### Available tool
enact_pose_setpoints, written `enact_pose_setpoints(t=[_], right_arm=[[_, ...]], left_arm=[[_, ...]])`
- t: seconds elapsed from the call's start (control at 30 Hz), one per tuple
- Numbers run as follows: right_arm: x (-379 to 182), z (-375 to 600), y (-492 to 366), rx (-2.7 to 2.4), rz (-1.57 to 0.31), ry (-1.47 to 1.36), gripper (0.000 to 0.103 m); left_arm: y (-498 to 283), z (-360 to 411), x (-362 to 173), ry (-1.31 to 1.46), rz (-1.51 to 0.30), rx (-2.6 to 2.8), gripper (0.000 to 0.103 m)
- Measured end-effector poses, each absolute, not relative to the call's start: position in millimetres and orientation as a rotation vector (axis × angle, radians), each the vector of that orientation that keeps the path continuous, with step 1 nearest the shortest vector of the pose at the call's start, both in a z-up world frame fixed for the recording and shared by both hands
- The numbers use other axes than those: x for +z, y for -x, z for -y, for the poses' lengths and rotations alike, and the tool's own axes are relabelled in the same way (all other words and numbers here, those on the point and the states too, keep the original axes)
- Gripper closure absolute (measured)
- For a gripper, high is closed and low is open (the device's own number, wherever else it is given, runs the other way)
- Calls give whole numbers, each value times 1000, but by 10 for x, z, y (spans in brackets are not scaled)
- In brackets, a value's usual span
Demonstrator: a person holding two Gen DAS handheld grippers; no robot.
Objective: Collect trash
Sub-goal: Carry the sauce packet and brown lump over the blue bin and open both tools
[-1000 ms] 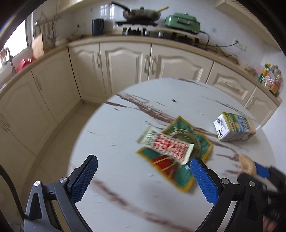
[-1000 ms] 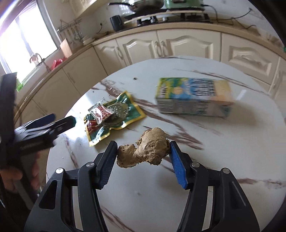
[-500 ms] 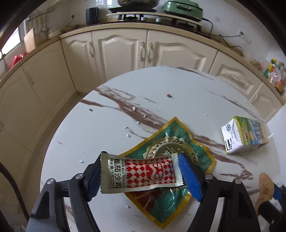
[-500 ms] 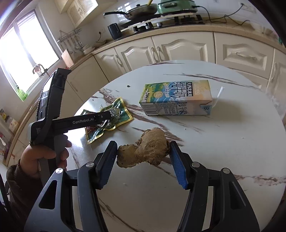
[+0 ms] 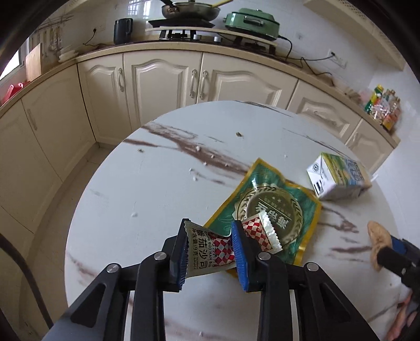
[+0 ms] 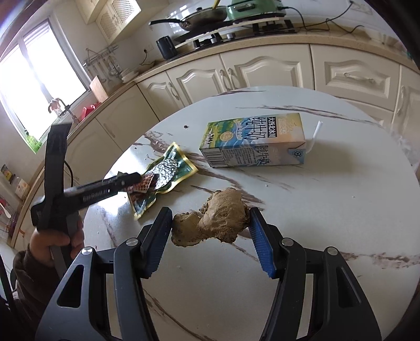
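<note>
A red-and-white checked ketchup sachet (image 5: 203, 251) sits crumpled between the blue pads of my left gripper (image 5: 210, 227). Its jaws are closing on the sachet just above the round marble table (image 5: 157, 196). Under it lies a green and gold foil packet (image 5: 273, 207). A milk carton (image 5: 338, 178) lies on its side farther right, its straw sticking out in the right wrist view. My right gripper (image 6: 210, 212) is shut on a knobbly brown piece of ginger (image 6: 223, 217) held over the table. The left gripper (image 6: 131, 178) also shows in that view, over the green packet (image 6: 170, 168).
Small crumbs (image 5: 204, 162) dot the table's far half. Cream cabinets (image 5: 162, 86) curve behind it under a counter with a hob and pan (image 5: 189, 10), a green cooker (image 5: 249, 21) and a black kettle (image 5: 122, 30). A person's hand (image 6: 52, 241) holds the left gripper's handle.
My left gripper came down over the ketchup sachet and its wide jaws closed in on it, crumpling it. The right gripper kept its hold on the ginger and drifted slightly sideways.
</note>
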State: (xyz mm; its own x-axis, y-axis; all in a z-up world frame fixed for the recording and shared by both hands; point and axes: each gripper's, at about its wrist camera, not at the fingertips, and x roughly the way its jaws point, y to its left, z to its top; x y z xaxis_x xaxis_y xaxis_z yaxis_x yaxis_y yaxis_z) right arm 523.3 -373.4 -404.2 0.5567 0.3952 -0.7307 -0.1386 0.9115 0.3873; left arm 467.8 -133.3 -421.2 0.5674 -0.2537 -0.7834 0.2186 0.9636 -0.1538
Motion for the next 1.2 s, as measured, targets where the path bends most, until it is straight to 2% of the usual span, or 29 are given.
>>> enact_pose_setpoints(t=[0.2, 0.23, 0.27, 0.33, 0.6, 0.83, 1.03, 1.2], right_arm=[[-4003, 3678, -5151, 324, -929, -295, 46], [-3993, 3665, -5136, 324, -927, -294, 46], [-3982, 3655, -5122, 324, -924, -294, 46], [-3925, 3606, -5078, 321, -907, -275, 46], [-3706, 3355, -4916, 340, -865, -239, 46], [-3434, 3118, -4728, 361, -824, -211, 46], [-3120, 2574, -4574, 429, -778, -160, 46], [-3064, 1870, -4565, 524, -777, -115, 46]], left_arm=[[-4305, 1135, -4086, 76, -895, -315, 84], [-4213, 1104, -4073, 82, -883, -329, 89], [-4130, 1059, -4025, 93, -871, -338, 99], [-3952, 989, -3950, 116, -845, -354, 100], [-3386, 932, -3763, 134, -783, -435, 101], [-2970, 660, -3371, 171, -703, -493, 101], [-2571, 115, -3138, 217, -638, -454, 101], [-2206, -581, -3053, 260, -608, -360, 101]])
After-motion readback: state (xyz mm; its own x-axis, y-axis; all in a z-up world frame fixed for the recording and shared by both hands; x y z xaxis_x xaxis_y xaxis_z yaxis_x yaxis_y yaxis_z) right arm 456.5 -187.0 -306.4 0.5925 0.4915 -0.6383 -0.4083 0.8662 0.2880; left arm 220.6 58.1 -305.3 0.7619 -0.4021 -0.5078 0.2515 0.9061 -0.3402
